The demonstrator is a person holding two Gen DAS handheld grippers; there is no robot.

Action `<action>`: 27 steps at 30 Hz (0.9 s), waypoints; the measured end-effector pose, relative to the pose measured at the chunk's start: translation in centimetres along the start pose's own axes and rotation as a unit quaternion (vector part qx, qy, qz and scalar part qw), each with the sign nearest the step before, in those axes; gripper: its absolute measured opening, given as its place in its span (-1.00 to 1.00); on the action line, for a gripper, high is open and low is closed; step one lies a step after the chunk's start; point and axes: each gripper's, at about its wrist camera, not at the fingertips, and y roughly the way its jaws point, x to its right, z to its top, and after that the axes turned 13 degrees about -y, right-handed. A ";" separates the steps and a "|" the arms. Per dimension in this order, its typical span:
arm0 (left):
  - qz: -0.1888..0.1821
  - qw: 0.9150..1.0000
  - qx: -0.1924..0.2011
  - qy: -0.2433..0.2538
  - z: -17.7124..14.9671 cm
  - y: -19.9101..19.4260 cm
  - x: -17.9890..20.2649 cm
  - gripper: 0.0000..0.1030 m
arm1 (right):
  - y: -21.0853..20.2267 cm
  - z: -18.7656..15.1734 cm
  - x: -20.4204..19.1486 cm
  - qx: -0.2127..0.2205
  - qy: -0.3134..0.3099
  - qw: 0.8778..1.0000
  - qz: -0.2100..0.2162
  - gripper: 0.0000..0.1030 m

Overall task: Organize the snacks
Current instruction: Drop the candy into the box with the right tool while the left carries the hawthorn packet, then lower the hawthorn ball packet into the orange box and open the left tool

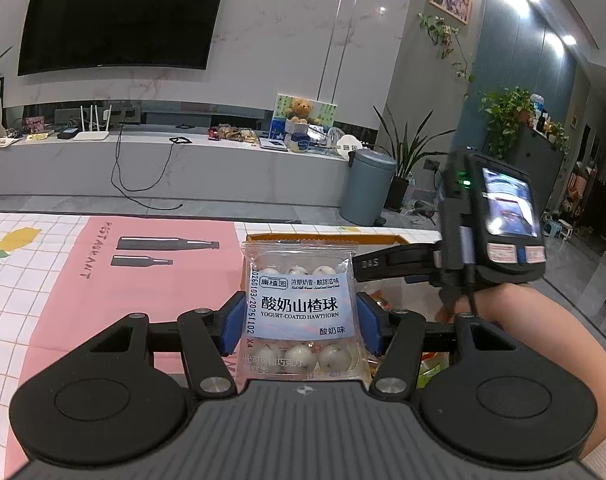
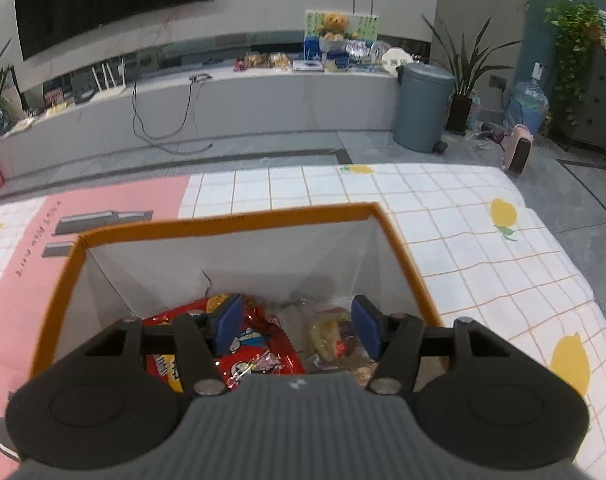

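Packet (image 1: 301, 312) reading "YOGURT-COATED HAWTHORN" sits pinched in the left gripper (image 1: 301, 322) jaws; right gripper (image 2: 297, 330) jaws spread, empty.

Table (image 2: 483, 280) in white grid cloth with lemons, pink mat (image 1: 151, 264), orange-rimmed box (image 2: 231, 222) on it

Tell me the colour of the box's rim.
Orange, around the box with pale walls; clearest in the right wrist view.
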 end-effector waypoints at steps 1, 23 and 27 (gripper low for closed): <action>-0.001 1.000 0.002 -0.001 0.1 -0.3 0.0 0.27 | -0.5 -0.1 0.1 0.004 0.002 1.000 -0.002 0.15; -0.048 0.999 -0.003 -0.006 0.1 -2.5 1.6 0.27 | -14.7 -6.9 3.6 0.104 0.085 0.991 -0.011 0.15; -0.067 0.997 -0.024 0.002 -0.8 -1.4 3.0 0.27 | -16.6 -8.4 5.6 0.123 0.126 0.984 -0.020 0.15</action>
